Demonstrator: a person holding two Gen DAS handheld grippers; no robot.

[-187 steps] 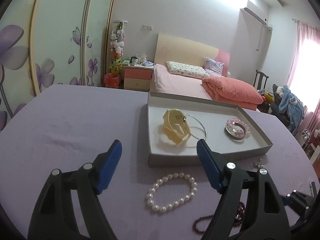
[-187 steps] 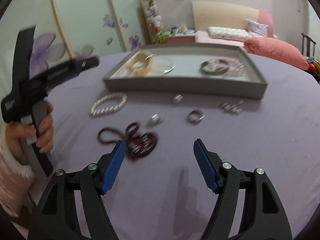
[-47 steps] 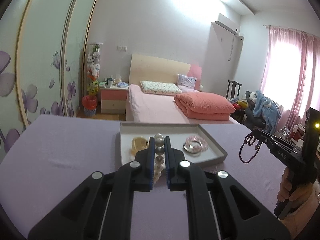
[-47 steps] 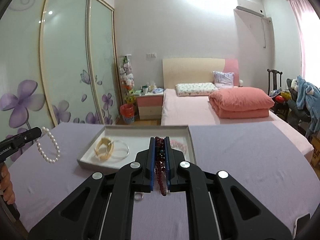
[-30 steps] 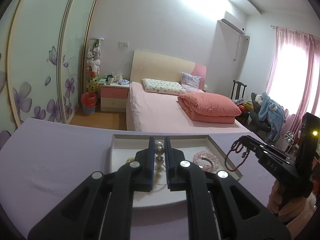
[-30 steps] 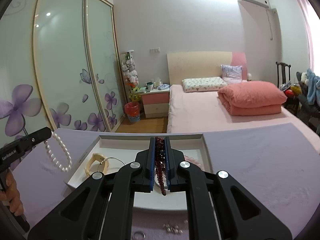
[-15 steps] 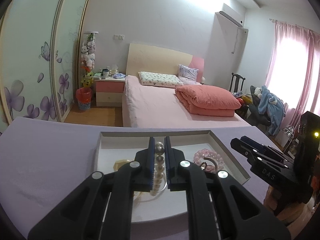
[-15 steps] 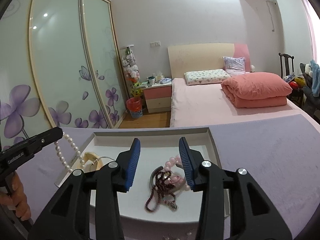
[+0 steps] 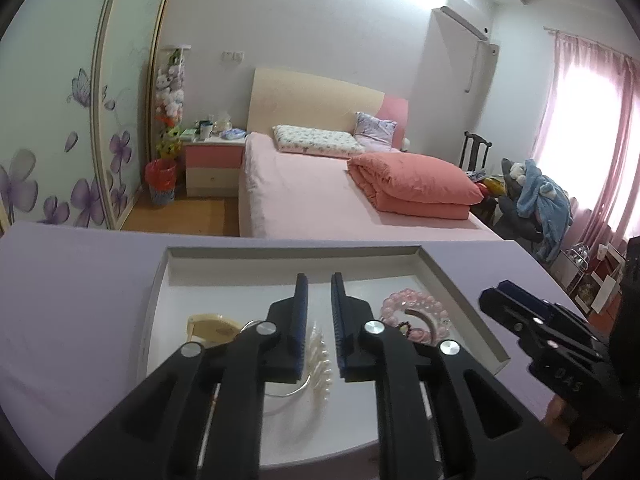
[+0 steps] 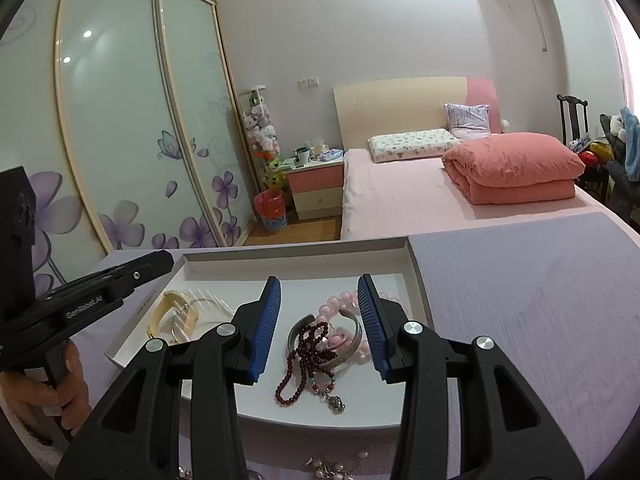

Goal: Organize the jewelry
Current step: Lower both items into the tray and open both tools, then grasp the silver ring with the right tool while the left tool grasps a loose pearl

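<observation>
My left gripper (image 9: 318, 288) hangs over the white tray (image 9: 168, 280), and its jaws are opening with a narrow gap. The pearl bracelet (image 9: 318, 354) is a blurred streak below that gap, down on the tray floor and free of the pads. My right gripper (image 10: 319, 284) stands open over the tray's right half (image 10: 416, 276) with nothing held. Under it lies the dark red bead necklace (image 10: 304, 364), partly on a silver bangle (image 10: 354, 346) and a pink bead bracelet (image 10: 340, 304). A yellow bracelet (image 10: 172, 312) and a thin silver hoop (image 9: 288, 392) lie at the tray's left.
The tray sits on a purple table (image 10: 520, 280). Small loose jewellery (image 10: 332, 468) lies on the table in front of the tray. A person's hand (image 10: 60, 388) holds the left gripper's handle. A pink bed (image 9: 320, 196) stands beyond the table's far edge.
The right gripper opened and the dark red necklace dropped into the tray. The left gripper moved forward and down over the tray, its jaws parted, and the pearl bracelet slipped out.
</observation>
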